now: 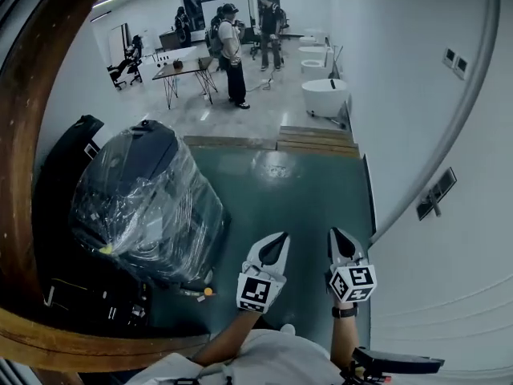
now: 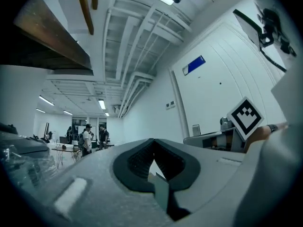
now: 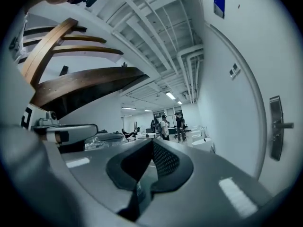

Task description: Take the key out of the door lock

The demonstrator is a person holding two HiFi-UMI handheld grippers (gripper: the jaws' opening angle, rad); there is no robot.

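Far left, a curved brown wooden frame (image 1: 32,135) arcs round a bulky black machine wrapped in clear plastic film (image 1: 144,203), which stands on the dark green floor (image 1: 296,199), apparently bagged for storage and no part of the job. Beyond it, at the far end of the room, several people (image 1: 232,50) stand near a dark trestle table (image 1: 186,69), well apart from the work.

Near centre, the left gripper (image 1: 276,243) is held close to the person's body, pointing away. Its own view shows the two grey jaws pressed together with nothing between them. Just to its right, the right gripper (image 1: 338,239) is carried the same way, its jaws likewise closed and empty. Both seem held in a ready pose, not yet reaching for anything.

Farther right, white bathtubs (image 1: 325,95) line the far wall. On the right, the dark metal lock plate with its lever handle (image 1: 437,192) sits on the white door (image 1: 449,295), well apart from both grippers. The key should be there, but it is too small to make out in any view. The right gripper is the nearer one, so it looks the likelier to reach across. Its jaws would first have to part before they could close on the key.
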